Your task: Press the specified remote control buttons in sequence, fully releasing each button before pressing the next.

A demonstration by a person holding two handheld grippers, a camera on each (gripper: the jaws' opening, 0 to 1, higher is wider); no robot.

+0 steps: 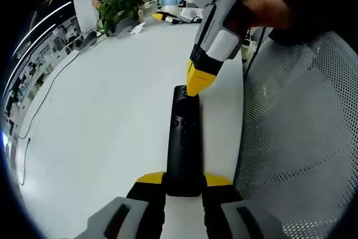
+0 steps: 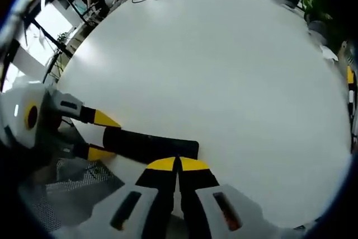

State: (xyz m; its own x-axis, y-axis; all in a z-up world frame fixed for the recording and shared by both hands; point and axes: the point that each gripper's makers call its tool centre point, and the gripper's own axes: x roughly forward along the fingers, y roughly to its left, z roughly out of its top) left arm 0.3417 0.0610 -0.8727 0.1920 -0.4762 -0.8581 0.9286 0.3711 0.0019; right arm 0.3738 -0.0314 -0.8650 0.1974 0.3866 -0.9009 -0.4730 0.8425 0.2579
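A long black remote control [image 1: 184, 138] lies on the white table [image 1: 112, 110] near its right edge. My left gripper [image 1: 184, 179] is shut on the remote's near end, one yellow tip on each side. My right gripper [image 1: 196, 82] comes down from the upper right, its yellow tips together and touching the remote's far end. In the right gripper view my right gripper [image 2: 179, 164] is shut, with its tips over the edge of the remote [image 2: 156, 145]. There the left gripper [image 2: 102, 136] clamps the remote from the left.
A grey mesh chair [image 1: 302, 138] stands just off the table's right edge. Potted plants [image 1: 126, 4], small items and a seated person are at the far end. A thin black cable [image 1: 42, 104] runs along the left side. The wide white tabletop [image 2: 212, 71] stretches ahead.
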